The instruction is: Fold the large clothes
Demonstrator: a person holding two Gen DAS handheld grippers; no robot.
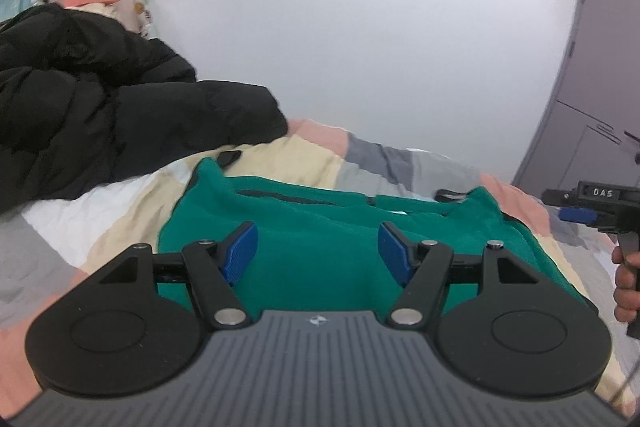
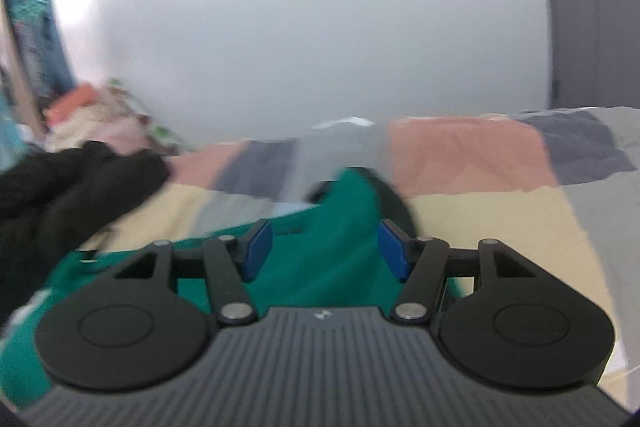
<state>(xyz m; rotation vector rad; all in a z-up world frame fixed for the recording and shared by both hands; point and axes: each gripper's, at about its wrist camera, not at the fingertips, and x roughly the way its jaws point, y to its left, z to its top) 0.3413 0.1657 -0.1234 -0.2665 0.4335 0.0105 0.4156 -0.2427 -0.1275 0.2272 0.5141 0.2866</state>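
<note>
- Garment: green fleece top (image 1: 304, 227) lying flat on patchwork bed quilt (image 1: 132, 203), beside black puffer jacket (image 1: 80, 107).
- Left gripper (image 1: 318, 251): fingers wide, empty.
- Right gripper (image 2: 325, 249): fingers wide, empty above fleece.

Black jacket (image 1: 92, 99) on patchwork quilt (image 1: 128, 211)
</note>
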